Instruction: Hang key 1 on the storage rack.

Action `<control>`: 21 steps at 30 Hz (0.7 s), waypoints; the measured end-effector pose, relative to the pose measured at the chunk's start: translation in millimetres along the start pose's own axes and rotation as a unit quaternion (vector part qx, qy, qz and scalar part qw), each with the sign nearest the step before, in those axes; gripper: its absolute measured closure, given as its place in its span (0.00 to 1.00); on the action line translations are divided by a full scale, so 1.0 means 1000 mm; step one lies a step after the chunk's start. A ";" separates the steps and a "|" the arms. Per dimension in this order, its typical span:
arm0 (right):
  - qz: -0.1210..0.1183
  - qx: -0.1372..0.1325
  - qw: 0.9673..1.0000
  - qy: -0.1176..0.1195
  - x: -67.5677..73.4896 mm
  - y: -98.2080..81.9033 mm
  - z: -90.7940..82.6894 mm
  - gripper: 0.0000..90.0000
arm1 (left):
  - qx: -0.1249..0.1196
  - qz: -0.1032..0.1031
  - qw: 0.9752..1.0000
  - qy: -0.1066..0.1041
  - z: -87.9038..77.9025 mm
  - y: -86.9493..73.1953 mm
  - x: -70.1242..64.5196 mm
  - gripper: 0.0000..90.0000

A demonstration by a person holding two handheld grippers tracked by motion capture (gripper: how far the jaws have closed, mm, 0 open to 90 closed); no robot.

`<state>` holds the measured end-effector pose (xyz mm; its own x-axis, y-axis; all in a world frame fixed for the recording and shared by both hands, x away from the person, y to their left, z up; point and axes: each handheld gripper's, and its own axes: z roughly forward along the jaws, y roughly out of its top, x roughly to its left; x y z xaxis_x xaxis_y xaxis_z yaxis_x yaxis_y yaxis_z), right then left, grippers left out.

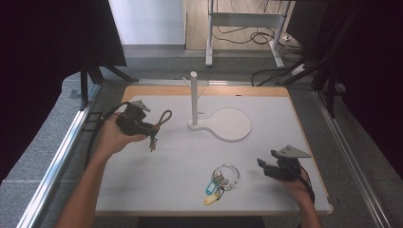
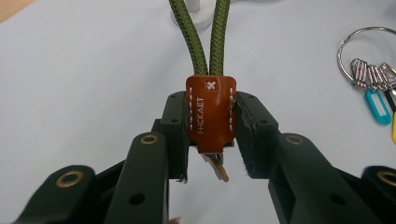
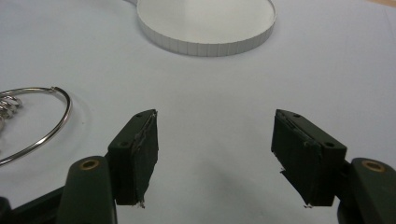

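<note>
My left gripper [image 1: 151,128] [image 2: 211,133] is shut on a keychain strap: its brown leather tab [image 2: 210,112] sits clamped between the jaws, and a green cord loop [image 2: 201,32] [image 1: 164,117] rises out of it. The strap hangs above the mat at the left. A white peg stand [image 1: 193,99] with a round dish base [image 1: 233,124] stands at the mat's middle back. A metal key ring [image 1: 227,175] [image 3: 39,126] with blue and yellow tags [image 1: 212,190] lies at the front. My right gripper [image 1: 266,159] [image 3: 215,149] hovers open just right of the ring, nothing between its jaws.
The work surface is a white mat [image 1: 180,166] on a wooden tabletop, framed by metal rails [image 1: 62,152]. Black curtains hang at both sides. A desk frame and cables [image 1: 252,33] stand on the floor beyond the table.
</note>
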<state>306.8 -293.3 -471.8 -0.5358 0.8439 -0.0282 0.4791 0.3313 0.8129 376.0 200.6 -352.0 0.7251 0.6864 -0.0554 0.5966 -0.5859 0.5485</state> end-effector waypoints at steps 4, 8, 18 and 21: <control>-0.003 0.001 1.000 0.001 0.000 0.000 0.001 0.36 | -0.007 -0.004 1.000 -0.011 -0.001 0.004 0.007 0.75; -0.003 0.003 1.000 0.001 0.000 0.000 0.001 0.36 | -0.017 -0.006 1.000 -0.016 -0.004 0.007 0.012 0.75; -0.001 0.003 1.000 0.014 0.002 0.001 0.002 0.36 | -0.026 -0.007 0.999 -0.026 -0.006 0.023 0.021 0.75; -0.002 0.002 1.000 0.015 0.003 0.001 0.003 0.36 | -0.033 -0.006 0.999 -0.032 -0.004 0.034 0.022 0.75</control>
<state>307.7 -289.6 -472.6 -0.5584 0.8294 -0.0149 0.4797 0.3376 0.8099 411.0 197.8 -331.1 0.7406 0.6620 -0.1146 0.5821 -0.5470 0.6017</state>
